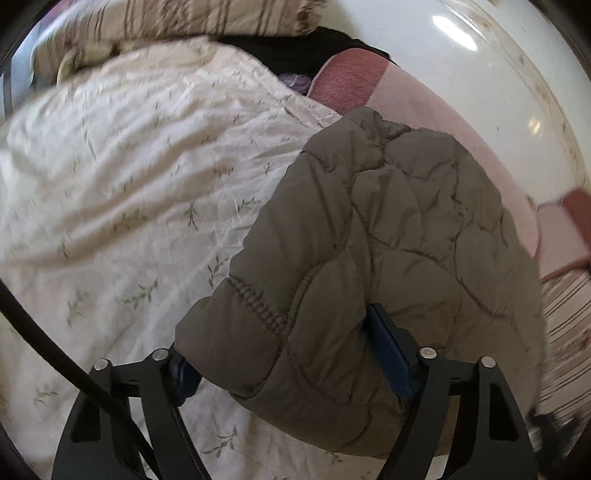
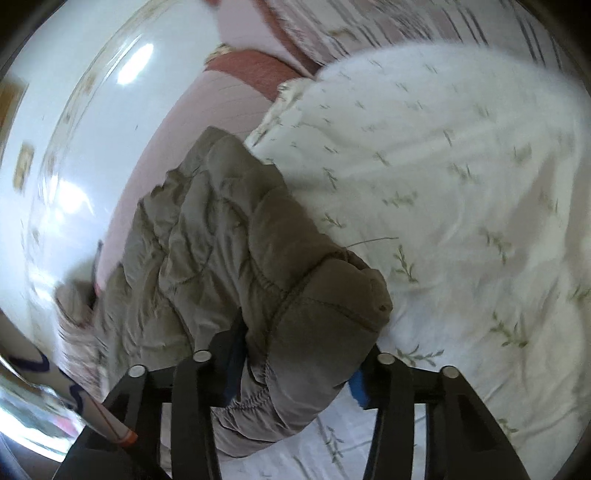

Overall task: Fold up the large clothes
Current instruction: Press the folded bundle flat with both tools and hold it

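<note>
An olive-brown quilted puffer jacket (image 1: 388, 236) hangs lifted over a bed with a cream leaf-print quilt (image 1: 129, 192). My left gripper (image 1: 291, 362) is shut on a thick fold of the jacket near a stitched hem, its blue pads (image 1: 388, 350) pressed into the fabric. In the right wrist view the same jacket (image 2: 221, 266) drapes away to the left. My right gripper (image 2: 295, 373) is shut on its gathered edge, with blue pads (image 2: 358, 387) showing at both sides. The rest of the jacket is hidden behind its own folds.
A striped pillow (image 1: 166, 18) lies at the bed's head, with dark clothing (image 1: 295, 48) beside it. A pink and red bed sheet (image 1: 424, 103) covers the bed's side, also in the right wrist view (image 2: 221, 96). A shiny white floor (image 1: 480, 74) lies beyond. The quilt (image 2: 461, 184) spreads to the right.
</note>
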The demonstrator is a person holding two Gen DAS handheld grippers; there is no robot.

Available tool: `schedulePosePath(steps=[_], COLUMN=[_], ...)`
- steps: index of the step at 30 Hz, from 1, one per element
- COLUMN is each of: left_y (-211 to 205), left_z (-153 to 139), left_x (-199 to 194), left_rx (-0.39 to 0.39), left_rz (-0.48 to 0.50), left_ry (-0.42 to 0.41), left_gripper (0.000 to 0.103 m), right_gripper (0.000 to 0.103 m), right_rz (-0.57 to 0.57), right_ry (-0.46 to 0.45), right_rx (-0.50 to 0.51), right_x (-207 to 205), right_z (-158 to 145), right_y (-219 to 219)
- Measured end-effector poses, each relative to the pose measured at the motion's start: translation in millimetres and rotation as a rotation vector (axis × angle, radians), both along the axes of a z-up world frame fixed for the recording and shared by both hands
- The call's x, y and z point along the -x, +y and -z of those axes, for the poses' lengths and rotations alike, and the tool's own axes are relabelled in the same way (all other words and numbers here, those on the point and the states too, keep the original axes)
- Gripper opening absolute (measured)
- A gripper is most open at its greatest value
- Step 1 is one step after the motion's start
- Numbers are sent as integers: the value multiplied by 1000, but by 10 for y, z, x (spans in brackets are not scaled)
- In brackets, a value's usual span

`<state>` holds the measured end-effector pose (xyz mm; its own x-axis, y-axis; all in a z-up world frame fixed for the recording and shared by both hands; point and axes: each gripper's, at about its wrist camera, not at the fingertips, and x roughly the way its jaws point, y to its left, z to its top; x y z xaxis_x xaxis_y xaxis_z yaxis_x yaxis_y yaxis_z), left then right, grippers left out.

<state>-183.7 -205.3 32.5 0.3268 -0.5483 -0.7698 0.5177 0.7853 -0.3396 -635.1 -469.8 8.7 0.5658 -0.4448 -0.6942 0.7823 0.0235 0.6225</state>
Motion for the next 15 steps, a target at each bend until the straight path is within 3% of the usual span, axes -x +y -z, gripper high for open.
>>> schedulePosePath(steps=[6,9,15], left_y=[-135,-200,-233], left_z=[-105,-131,-142], left_x=[206,307,337], left_rx=[-130,-189,-222], left_rz=[42,60,66], left_ry=[-191,-277,-329], left_gripper=[69,67,67], right_gripper=[42,41,41], right_rz=[-80,-103,-132], right_ry=[247,326,431], right_rx=[134,176,229], right_x=[-278,-359,-470], right_z=[-217,-252,-294], right_y=[123,171,223])
